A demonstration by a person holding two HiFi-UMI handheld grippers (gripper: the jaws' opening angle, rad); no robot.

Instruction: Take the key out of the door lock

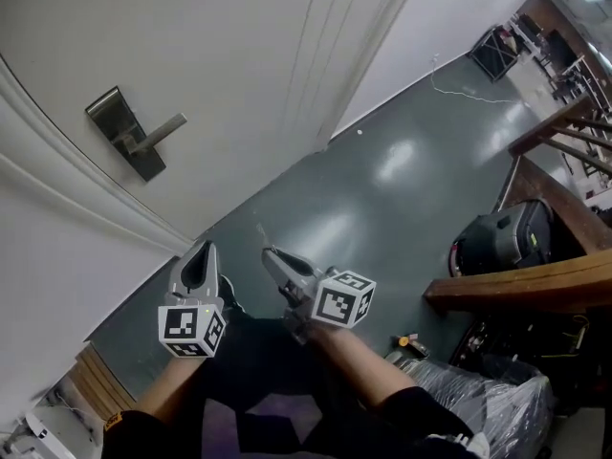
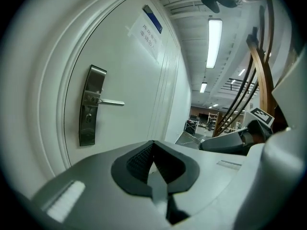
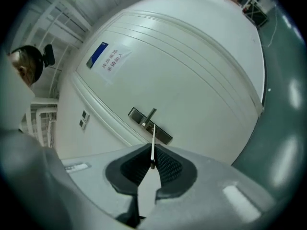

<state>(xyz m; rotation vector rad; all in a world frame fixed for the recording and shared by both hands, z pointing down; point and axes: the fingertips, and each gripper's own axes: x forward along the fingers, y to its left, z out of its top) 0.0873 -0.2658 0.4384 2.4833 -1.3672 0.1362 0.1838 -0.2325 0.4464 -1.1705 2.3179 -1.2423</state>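
Down low before the white panelled door (image 1: pixel 239 55), both grippers hang well apart from the lock. Look at the right gripper (image 3: pixel 152 153): its dark ribbed pads are pinching a thin silvery metal key (image 3: pixel 152 145), seen edge-on and poking forward out of the grip. So the key is out of the door and in the right gripper, not in the brushed-steel lock plate (image 3: pixel 149 125) with its straight lever handle (image 1: pixel 163 130). The left gripper (image 2: pixel 153 152) has its jaws pressed together with nothing between them. It points toward the plate and its small round keyhole (image 2: pixel 88 118), which looks vacant, though it is tiny.

By the look of it the pull-out is done, and the job now is to carry the key off safely. That calls for a firm, even squeeze on the flat of the key. The wrist should be level so the slim blade cannot pivot or slide out, and the left gripper close alongside must not bump it.

As for writing, a white paper notice (image 2: pixel 145 32) with a blue strip and red characters sits high on the door, too small to read. No brand shows on the lock.
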